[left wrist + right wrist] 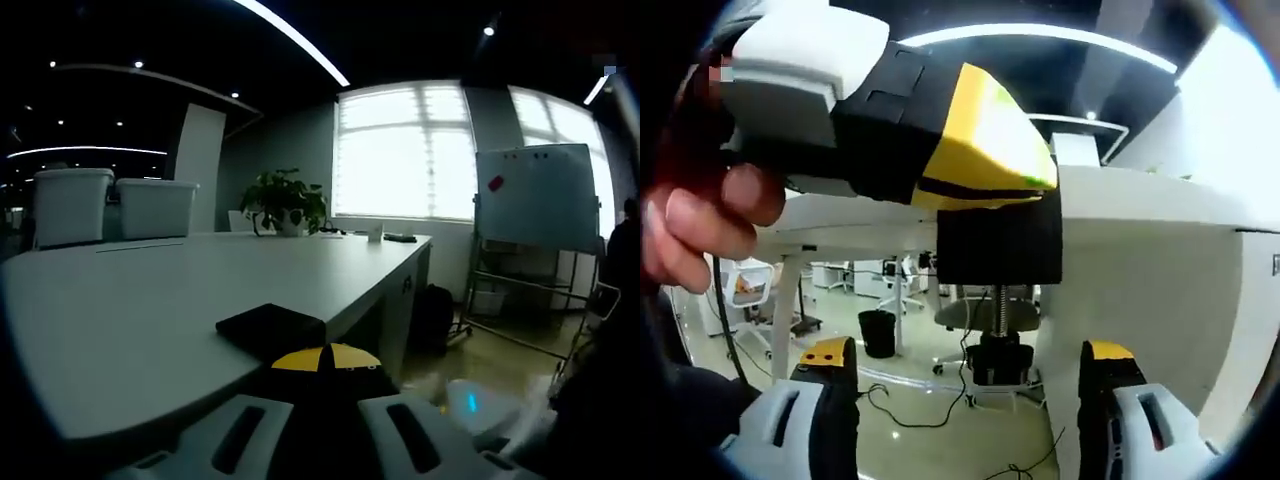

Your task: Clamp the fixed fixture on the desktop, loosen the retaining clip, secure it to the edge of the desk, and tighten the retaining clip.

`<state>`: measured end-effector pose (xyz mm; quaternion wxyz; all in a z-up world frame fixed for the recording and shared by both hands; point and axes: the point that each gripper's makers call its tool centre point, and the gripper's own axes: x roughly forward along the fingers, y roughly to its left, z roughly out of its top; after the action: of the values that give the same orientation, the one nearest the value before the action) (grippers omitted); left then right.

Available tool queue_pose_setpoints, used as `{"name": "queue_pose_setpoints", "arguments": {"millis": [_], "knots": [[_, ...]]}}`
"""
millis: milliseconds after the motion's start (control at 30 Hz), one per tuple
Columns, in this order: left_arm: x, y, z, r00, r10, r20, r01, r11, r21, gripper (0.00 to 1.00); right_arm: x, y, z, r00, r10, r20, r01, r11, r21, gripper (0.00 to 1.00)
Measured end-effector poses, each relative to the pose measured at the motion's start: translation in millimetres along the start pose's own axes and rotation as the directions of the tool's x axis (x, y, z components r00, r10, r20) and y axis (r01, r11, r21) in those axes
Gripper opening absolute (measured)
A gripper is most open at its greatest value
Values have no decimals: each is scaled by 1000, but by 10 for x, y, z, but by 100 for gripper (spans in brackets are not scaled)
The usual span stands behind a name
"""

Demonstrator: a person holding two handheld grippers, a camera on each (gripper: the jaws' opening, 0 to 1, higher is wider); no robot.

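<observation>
My right gripper [968, 400] stands wide open, straight below the fixture's [990, 190] screw knob [998, 360]. My left gripper [325, 420] holds the fixture on the desk edge [375, 290], screw axis vertical.

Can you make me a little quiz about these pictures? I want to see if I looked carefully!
1. True or false: the black fixture sits at the edge of the desk.
2. Pick one. The jaws of the right gripper are: A) wide open, one on each side of the fixture's screw; B) shut tight on a cup; C) holding a pencil.
3. How many white bins stand at the far side of the desk?

Key: 1. True. 2. A. 3. Two.
</observation>
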<state>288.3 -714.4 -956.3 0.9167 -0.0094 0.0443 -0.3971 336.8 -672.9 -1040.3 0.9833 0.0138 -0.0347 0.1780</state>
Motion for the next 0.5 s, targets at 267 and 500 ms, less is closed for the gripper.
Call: {"name": "queue_pose_setpoints", "arguments": {"millis": [267, 500], "knots": [[1, -2, 14, 1000, -6, 4, 6, 1000, -1, 1, 51, -2, 9, 1000, -10, -5, 10, 1000, 30, 94], [29, -1, 6, 1000, -7, 5, 7, 1000, 0, 1, 31, -57, -72, 998, -44, -38, 41, 996, -74, 82]]}}
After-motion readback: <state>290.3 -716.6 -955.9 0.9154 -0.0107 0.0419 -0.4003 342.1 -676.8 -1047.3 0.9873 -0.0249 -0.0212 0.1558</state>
